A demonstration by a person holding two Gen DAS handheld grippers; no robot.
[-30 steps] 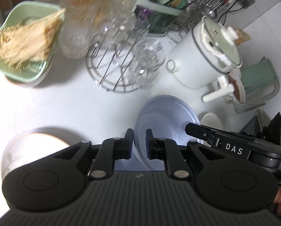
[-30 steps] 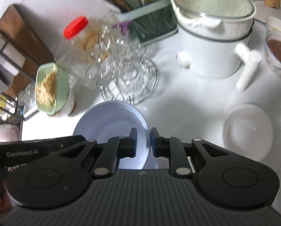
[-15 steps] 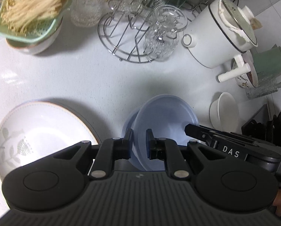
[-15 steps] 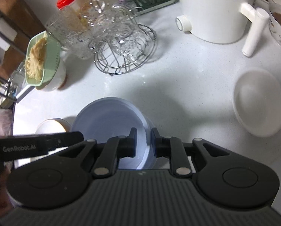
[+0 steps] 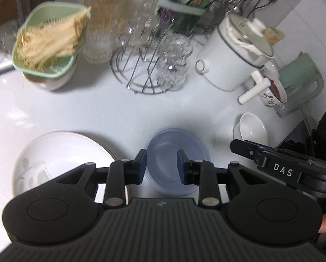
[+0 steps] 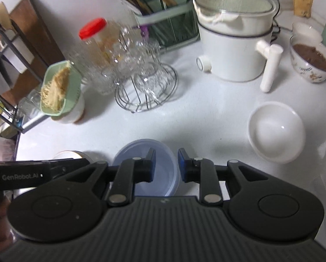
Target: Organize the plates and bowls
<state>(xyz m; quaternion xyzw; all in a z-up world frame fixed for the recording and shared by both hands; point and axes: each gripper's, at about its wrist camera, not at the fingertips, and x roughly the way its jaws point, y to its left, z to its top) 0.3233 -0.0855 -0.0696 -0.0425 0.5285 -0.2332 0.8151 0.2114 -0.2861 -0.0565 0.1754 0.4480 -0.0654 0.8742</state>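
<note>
Left wrist view: glossy white countertop (image 5: 123,109), white tiled wall at upper right. Back of the counter is crowded. Left gripper (image 5: 162,163) has its jaws spread with nothing between the pads; the translucent blue bowl (image 5: 178,144) sits flat on the counter under the gap, round, thin-walled plastic. Just left of it a wide white plate (image 5: 60,152), glazed, faint leaf print, thin coloured rim, partly hidden by the gripper body. White ceramic bowl (image 5: 253,128) off to the right, smooth and plain. Behind: round wire rack (image 5: 139,74) holding cut-glass cups, red-lidded clear jar (image 5: 104,21), pale green strainer (image 5: 49,41) full of stringy beige strands stacked on a bowl, white electric pot (image 5: 233,56) with glass lid and stub handle. The right gripper's black arm enters at lower right.

Right wrist view: same white counter, a wooden board and a dark metal shelf at far left. Right gripper (image 6: 164,164) also spread apart, holding nothing; blue bowl (image 6: 141,152) lies below and mostly left of the gap, resting on the counter. White bowl (image 6: 276,131) well to the right, apart from it. Patterned bowl (image 6: 311,63) with brown contents at far right, beside the pot (image 6: 233,43). Green utensil caddy (image 6: 169,24) with chopsticks stands behind the rack (image 6: 147,87).
</note>
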